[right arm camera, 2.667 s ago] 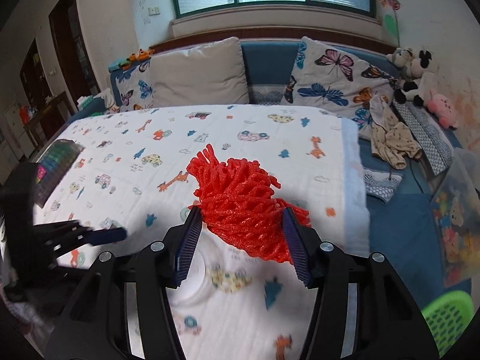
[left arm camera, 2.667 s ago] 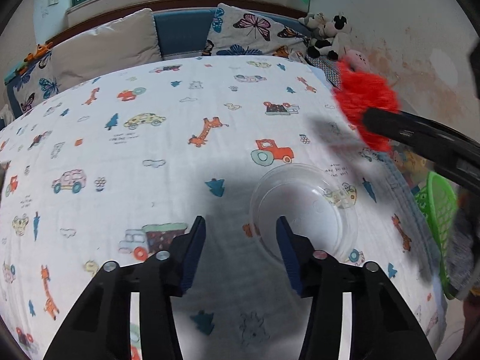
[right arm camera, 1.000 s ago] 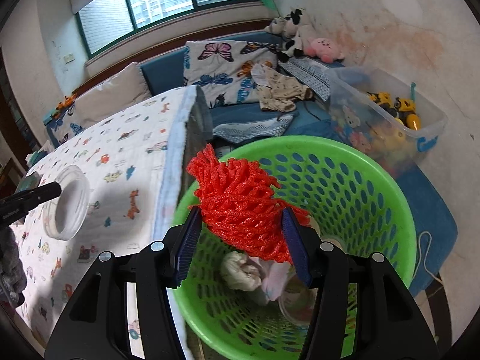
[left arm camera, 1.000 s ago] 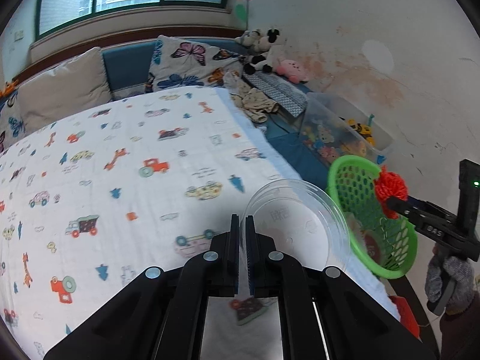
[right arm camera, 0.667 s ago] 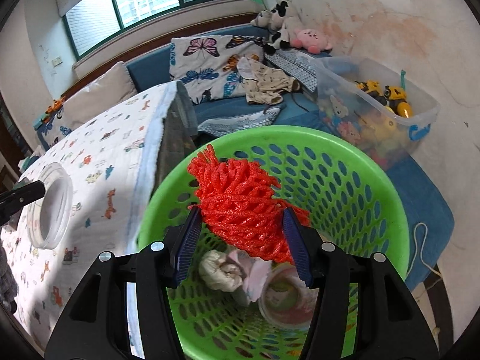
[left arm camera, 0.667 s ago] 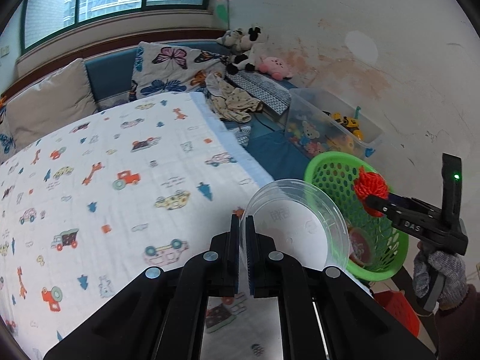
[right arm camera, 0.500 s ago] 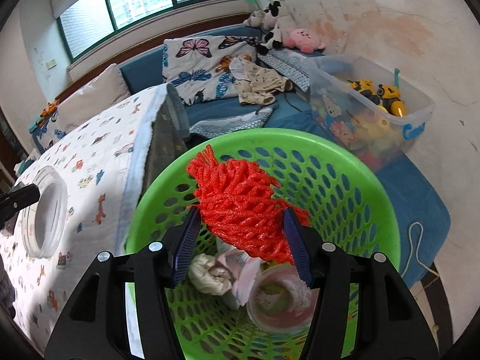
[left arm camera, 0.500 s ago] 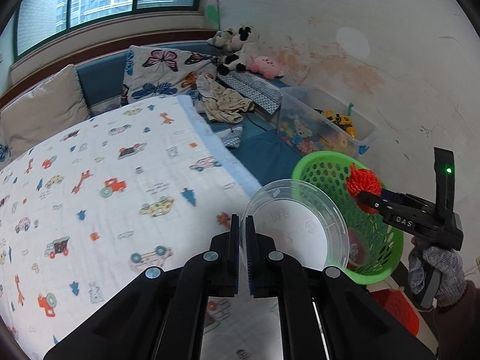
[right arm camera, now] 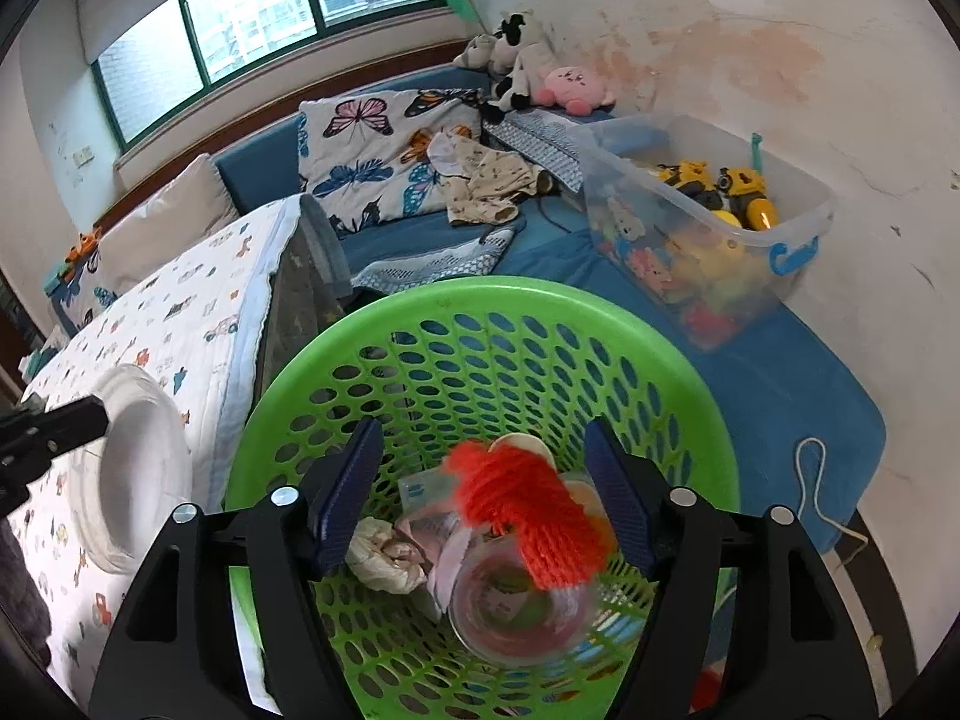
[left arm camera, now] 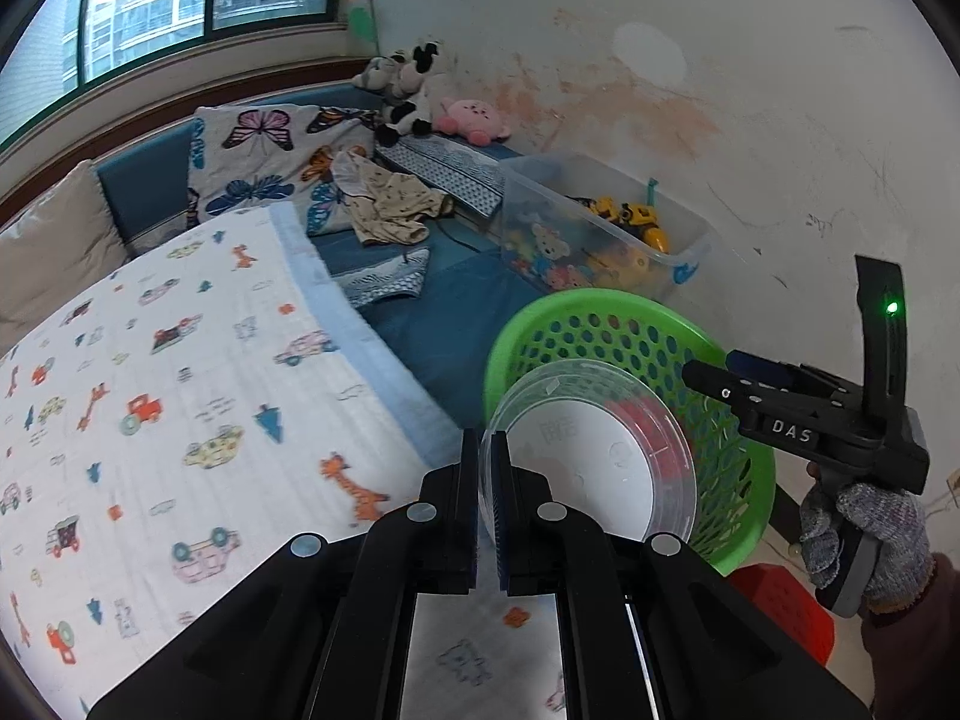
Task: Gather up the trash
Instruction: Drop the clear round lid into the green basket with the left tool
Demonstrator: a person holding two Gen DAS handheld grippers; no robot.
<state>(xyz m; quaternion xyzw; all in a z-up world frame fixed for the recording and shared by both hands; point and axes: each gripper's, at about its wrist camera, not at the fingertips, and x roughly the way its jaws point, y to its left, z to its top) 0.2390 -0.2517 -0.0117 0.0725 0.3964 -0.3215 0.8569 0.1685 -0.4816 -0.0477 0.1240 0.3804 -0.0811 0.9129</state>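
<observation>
My left gripper (left arm camera: 489,462) is shut on the rim of a clear plastic lid (left arm camera: 591,459) and holds it upright beside the green mesh basket (left arm camera: 606,309). In the right wrist view the lid (right arm camera: 141,468) shows at the left, over the bed edge. My right gripper (right arm camera: 483,492) is open above the basket (right arm camera: 480,312). The red foam net (right arm camera: 531,519) is blurred, loose between the fingers and dropping into the basket. Inside lie crumpled paper (right arm camera: 384,552), a wrapper and a clear cup (right arm camera: 519,618). The right gripper (left arm camera: 711,375) also shows in the left wrist view.
A bed with a cartoon-print sheet (left arm camera: 150,372) lies at the left. A clear toy bin (right arm camera: 708,228) stands behind the basket by the wall. Clothes (right arm camera: 486,180), cushions and plush toys (right arm camera: 522,72) sit on the blue bench. A red stool (left arm camera: 780,600) is below the basket.
My right gripper has opened and let go of the red net, which is falling into the basket. My left gripper has carried the lid closer to the basket.
</observation>
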